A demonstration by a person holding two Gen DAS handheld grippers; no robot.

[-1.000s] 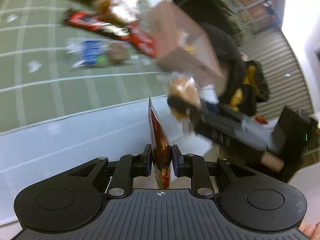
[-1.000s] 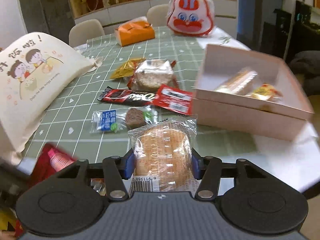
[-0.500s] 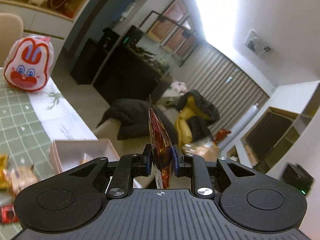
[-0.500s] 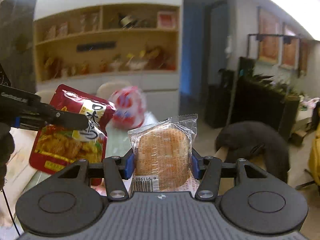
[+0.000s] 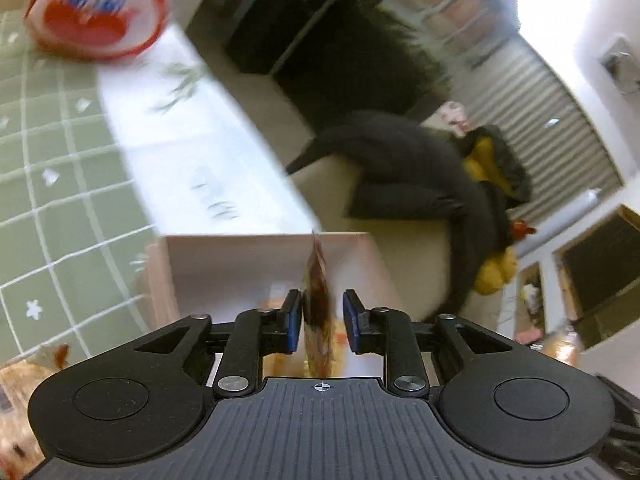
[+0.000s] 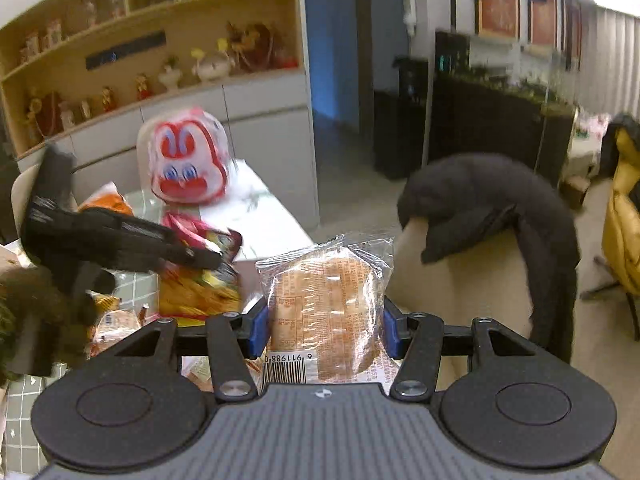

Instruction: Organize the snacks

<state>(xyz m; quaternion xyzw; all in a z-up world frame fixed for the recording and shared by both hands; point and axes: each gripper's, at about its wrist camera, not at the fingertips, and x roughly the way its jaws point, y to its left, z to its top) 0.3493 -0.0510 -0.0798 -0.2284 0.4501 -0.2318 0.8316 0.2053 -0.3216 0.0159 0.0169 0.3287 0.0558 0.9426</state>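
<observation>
The step in hand is dropping snacks into the pink box at the counter's right edge. The left tool is spreading, its pads apparently off the red packet over the box. The right tool pinches a wrapped bun, which next needs carrying over the box.

Clear glossy plastic film wraps the bun packet; the red snack pouch is shiny foil; the pink box looks like matt card; the green checked tablecloth lies smooth
</observation>
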